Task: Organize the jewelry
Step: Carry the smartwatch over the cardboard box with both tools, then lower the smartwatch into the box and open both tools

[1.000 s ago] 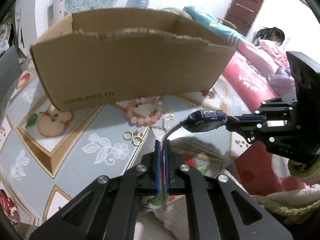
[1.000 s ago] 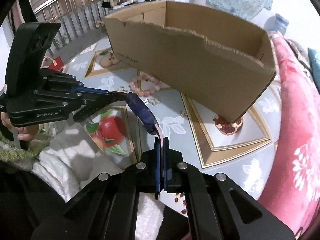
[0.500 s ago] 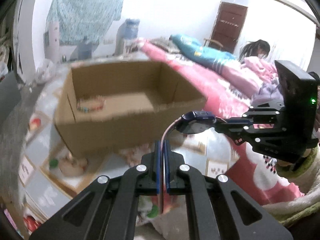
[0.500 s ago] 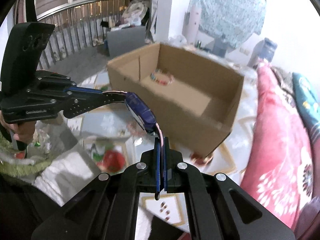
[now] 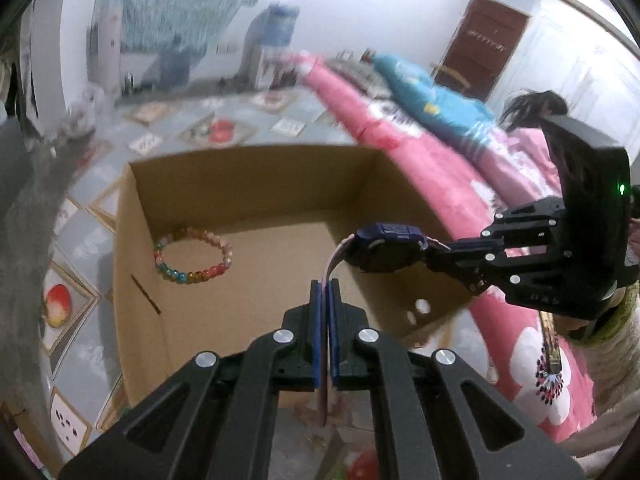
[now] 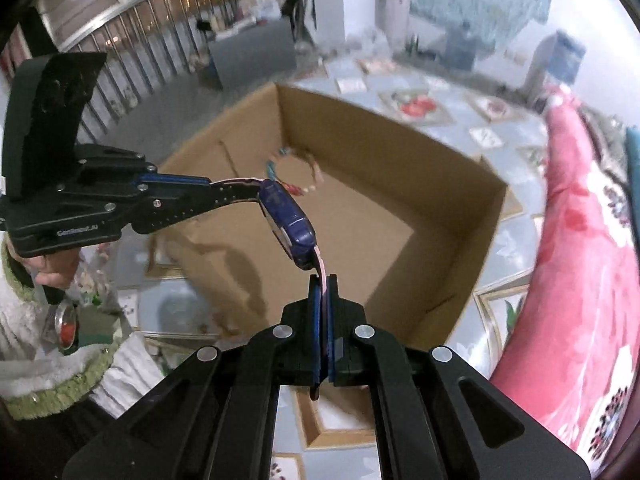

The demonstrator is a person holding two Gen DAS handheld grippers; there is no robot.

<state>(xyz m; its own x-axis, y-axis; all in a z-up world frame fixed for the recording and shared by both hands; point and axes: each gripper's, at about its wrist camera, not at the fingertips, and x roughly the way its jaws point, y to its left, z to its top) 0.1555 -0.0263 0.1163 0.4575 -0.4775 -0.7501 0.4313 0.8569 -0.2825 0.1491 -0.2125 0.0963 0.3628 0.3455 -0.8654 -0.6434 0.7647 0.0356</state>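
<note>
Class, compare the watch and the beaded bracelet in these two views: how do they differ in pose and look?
1. The watch hangs in the air above the cardboard box; the beaded bracelet lies flat on the box floor.
2. The watch is gripped by both straps, by the left gripper and the right gripper; nothing touches the bracelet.
3. The watch is dark blue with pink straps; the bracelet is multicoloured.

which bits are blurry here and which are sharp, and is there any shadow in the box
Left wrist view: left gripper, watch and bracelet are sharp; the room behind smears. Right wrist view: right gripper is crisp, the bracelet is blurred, and a dark shadow lies on the box floor.
</note>
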